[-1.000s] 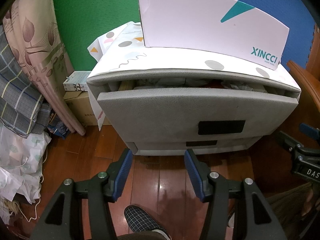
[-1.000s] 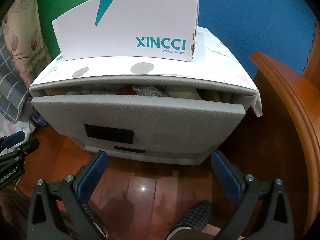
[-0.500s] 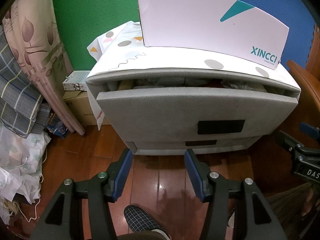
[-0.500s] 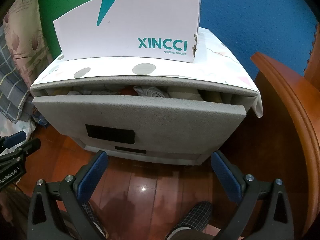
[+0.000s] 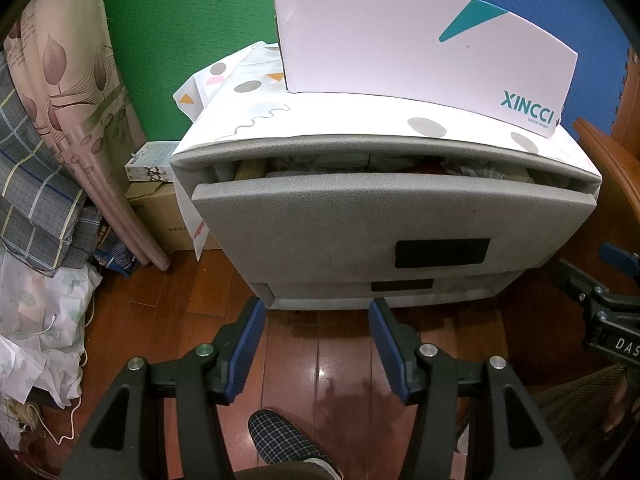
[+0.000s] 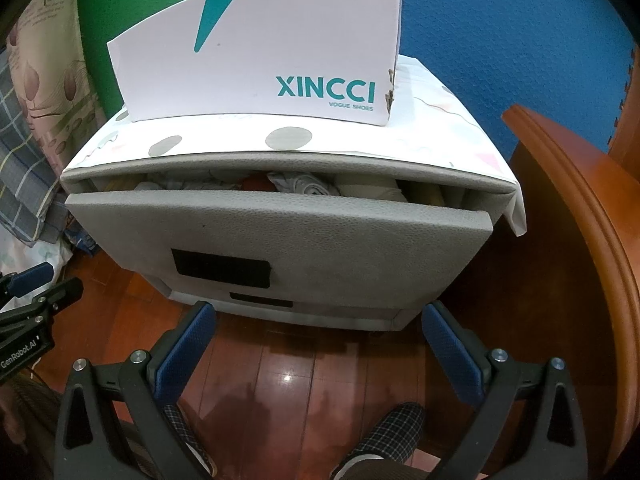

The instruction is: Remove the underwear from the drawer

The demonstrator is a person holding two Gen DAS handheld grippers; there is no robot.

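Left gripper (image 5: 316, 344): black plastic arms, ribbed blue pads, jaws apart, nothing between them, over glossy red-brown wood floor (image 5: 320, 360). Right gripper (image 6: 320, 344): same build, jaws spread wider, empty; its frame shows at the right edge of the left wrist view, lettered "DAS". The left gripper's frame shows at the left edge of the right wrist view, lettered "GenRobot.AI". Plaid slippers (image 6: 392, 424) of the person sit on the floor below the pads.

Ahead of both grippers: grey cabinet (image 5: 384, 148), pebbled leather-like skin, rounded corners. Top drawer (image 6: 280, 236) pulled partly out, front panel padded, with a black rectangular patch (image 6: 221, 268); a second, smaller patch on the lower drawer (image 5: 402, 285).

Underwear (image 6: 304, 186): crumpled grey and white fabric inside the open top drawer, seen through the gap above the front panel, a dark red piece beside it. Pile runs left-right along the drawer; orientation of single pieces unclear.

On top: white paper sheet (image 5: 256, 120) with grey dots, triangles, squiggle. On it a white cardboard shoe box (image 6: 260, 52), teal wedge, teal text "XINCCI", "VOGUE SHOES", torn right corner.

Behind: green and blue textured foam wall mats. Left: leaf-print curtain (image 5: 60, 92), plaid cloth (image 5: 32, 184), cardboard boxes (image 5: 160, 216). Right: curved varnished wood furniture (image 6: 580, 220).
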